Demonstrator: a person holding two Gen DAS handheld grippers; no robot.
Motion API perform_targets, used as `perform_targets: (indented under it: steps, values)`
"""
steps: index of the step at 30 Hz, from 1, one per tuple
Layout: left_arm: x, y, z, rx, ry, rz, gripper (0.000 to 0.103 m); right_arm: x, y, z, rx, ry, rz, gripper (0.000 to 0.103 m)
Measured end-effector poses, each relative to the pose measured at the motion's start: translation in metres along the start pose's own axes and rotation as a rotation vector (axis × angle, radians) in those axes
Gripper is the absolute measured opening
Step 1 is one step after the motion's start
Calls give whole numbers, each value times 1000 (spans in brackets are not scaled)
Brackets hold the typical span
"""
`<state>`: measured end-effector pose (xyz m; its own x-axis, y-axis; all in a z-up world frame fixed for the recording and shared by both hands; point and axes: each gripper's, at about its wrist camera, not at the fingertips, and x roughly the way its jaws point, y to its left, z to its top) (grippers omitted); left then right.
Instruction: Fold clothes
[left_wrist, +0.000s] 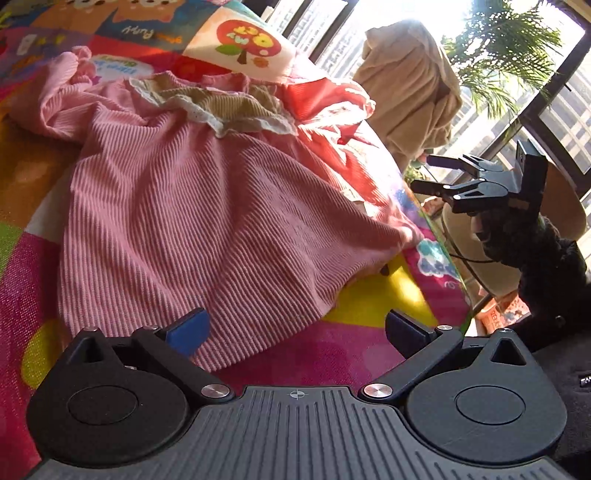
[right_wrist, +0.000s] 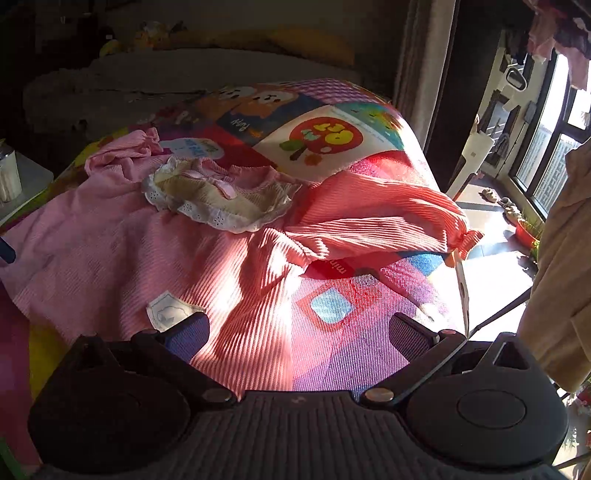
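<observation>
1. Up close, the left gripper (left_wrist: 295, 328) has its fingers spread wide with nothing between them; one blue pad (left_wrist: 188, 332) sits over the hem of the pink dress (left_wrist: 207, 206), though I cannot tell whether it touches the cloth.
2. Likewise, the right gripper (right_wrist: 297, 332) has its fingers wide apart and holds nothing, hovering at the dress's (right_wrist: 122, 251) near edge, close to a small white label (right_wrist: 168, 308) on the fabric.
3. Seen from the left wrist camera, the right gripper (left_wrist: 434, 173) hangs off to the side beyond the edge of the mat, its fingers apart.
4. The dress lies spread out on a bright cartoon mat (left_wrist: 369, 343), ribbed and rumpled, with a cream lace collar (right_wrist: 221, 206) at its far end.
5. One sleeve (right_wrist: 384, 221) stretches toward the window side in strong sun, its cuff (right_wrist: 467, 240) right at the mat's edge; the other sleeve (left_wrist: 70, 77) lies bunched at the far corner.
6. Past the mat, a beige cloth (left_wrist: 410, 88) hangs draped, with a palm plant (left_wrist: 506, 55) at the sunlit window (left_wrist: 565, 110).
</observation>
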<state>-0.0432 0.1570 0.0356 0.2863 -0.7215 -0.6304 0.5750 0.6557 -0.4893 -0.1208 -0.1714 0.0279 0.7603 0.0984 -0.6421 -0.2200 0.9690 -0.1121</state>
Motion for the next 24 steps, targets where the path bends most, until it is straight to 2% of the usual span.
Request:
perform_targets:
  steps: [3,6,8,11,15,17,19,21,24]
  values:
    - [0,-1,33,13,-131,42,103,26,14,34,22,-23,98,103]
    - [9,9,61,-39,-233,109,103,69,47,48,-75,-25,117,103]
    - [21,25,75,-125,-261,138,103,91,69,45,-148,-9,125,103]
    - [39,40,82,-198,-253,174,103,115,101,28,-236,62,194,103]
    - [56,39,81,-131,-233,211,103,99,114,5,-283,112,381,103]
    - [64,41,79,-126,-211,200,103,94,95,9,-207,133,435,103]
    - [71,45,77,-146,-188,191,103,88,54,19,-61,98,396,103]
    - [74,50,71,-162,-182,183,103,85,-5,30,168,49,304,103]
    - [74,54,62,-164,-211,166,103,89,-105,24,629,-2,219,103]
